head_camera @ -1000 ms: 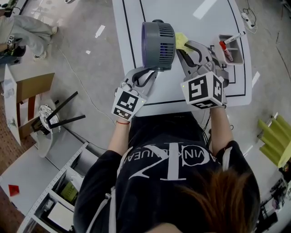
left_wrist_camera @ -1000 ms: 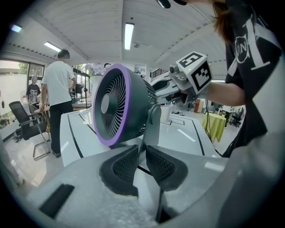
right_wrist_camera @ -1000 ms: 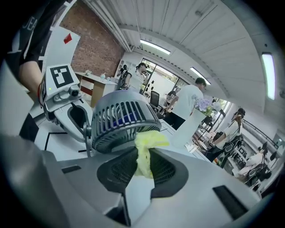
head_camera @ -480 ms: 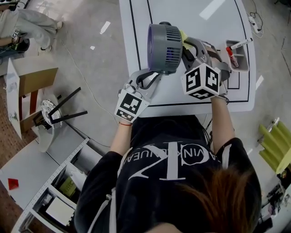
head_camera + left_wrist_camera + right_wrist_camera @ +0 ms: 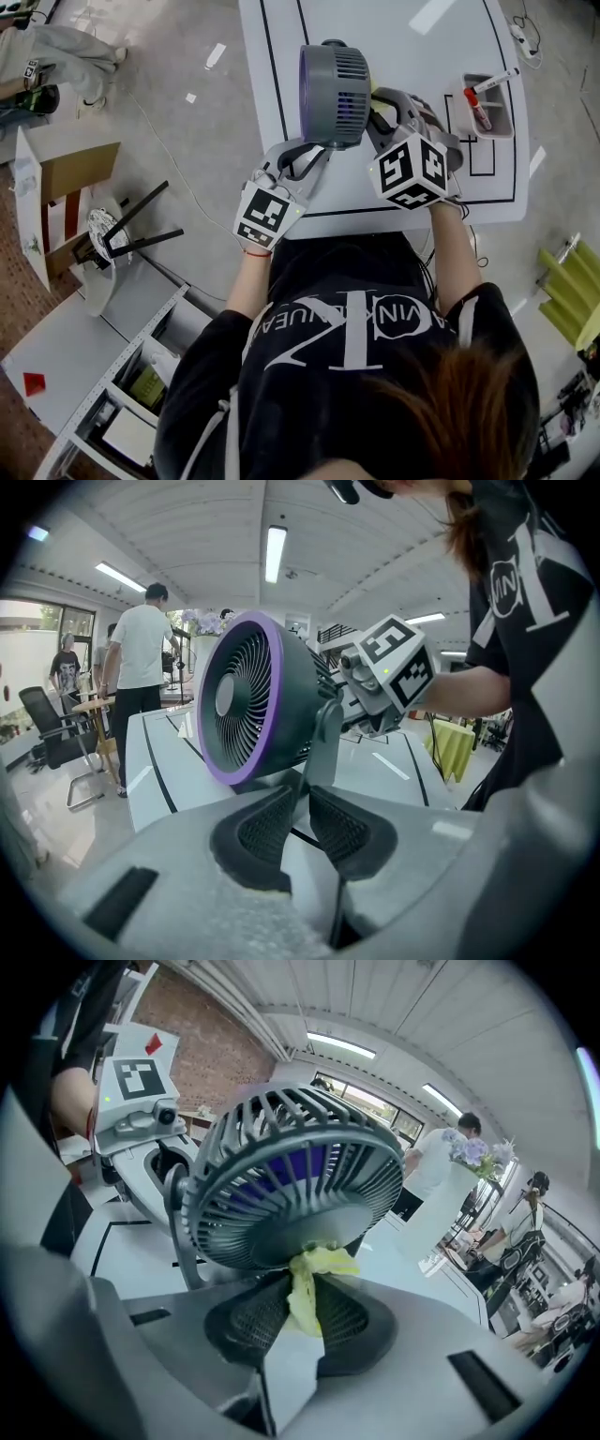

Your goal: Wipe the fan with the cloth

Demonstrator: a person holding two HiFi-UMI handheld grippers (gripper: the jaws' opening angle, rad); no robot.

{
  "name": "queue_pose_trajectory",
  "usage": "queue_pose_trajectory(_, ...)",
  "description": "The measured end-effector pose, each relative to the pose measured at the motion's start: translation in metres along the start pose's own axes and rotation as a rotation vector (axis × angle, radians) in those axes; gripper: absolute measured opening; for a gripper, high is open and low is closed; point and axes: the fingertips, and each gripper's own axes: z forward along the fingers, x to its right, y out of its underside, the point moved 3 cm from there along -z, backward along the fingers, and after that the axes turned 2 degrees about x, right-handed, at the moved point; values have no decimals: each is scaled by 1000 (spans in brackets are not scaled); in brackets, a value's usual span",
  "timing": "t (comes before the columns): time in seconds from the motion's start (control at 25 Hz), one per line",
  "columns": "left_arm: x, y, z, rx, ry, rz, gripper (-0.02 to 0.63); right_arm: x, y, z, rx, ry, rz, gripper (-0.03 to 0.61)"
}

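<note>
Field notes, wipe in progress.

- The left tongs (image 5: 302, 797) are clenched on the grey stand arm of the round grey fan with the purple front rim (image 5: 251, 697). The fan head sits just ahead of and above their tips.
- The right tongs (image 5: 298, 1290) are clenched on a crumpled yellow cloth (image 5: 321, 1262). The cloth bunches out past their tips and is pressed against the lower part of the solid hub on the fan's ribbed rear grille (image 5: 292, 1180).
- The fan is thus held between the two tongs, over the white worktop with black lines (image 5: 412, 52).

Progress, as judged:
- The wiping is under way, with cloth and fan already in contact at the back.
- Only a small patch near the hub is being covered.
- The outer ribs, the housing side and the purple front face appear untouched by the cloth at this moment and are likely left to do.
- No dust or dirt can be made out, so the cleaned share cannot be told.

Views compared:
- The right gripper view alone shows the contact point and the cloth pinched between the jaws.
- In the head view the cloth is mostly hidden behind the fan (image 5: 333, 82) and the right tongs (image 5: 382, 111).
- The left gripper view alone shows the front blades and the grip on the stand.
- The head view alone gives the layout, including a grey tray with markers (image 5: 489, 105) beyond the right tongs.
</note>
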Motion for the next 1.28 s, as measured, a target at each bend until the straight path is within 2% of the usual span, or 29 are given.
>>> queue_pose_trajectory(0.28, 0, 1, -1, 4, 5, -3, 69, -14, -1, -11, 3, -13, 14, 74)
queue_pose_trajectory(0.68, -1, 2, 0, 1, 19, 4, 72, -25, -7, -34, 37, -20, 87, 74)
queue_pose_trajectory(0.92, 0, 2, 1, -4, 28, 7, 72, -16, -16, -51, 75, 8, 123, 74)
queue_pose_trajectory(1.28, 0, 2, 1, 2, 27, 0, 74, 12, -27, -56, 112, 78, 85, 74)
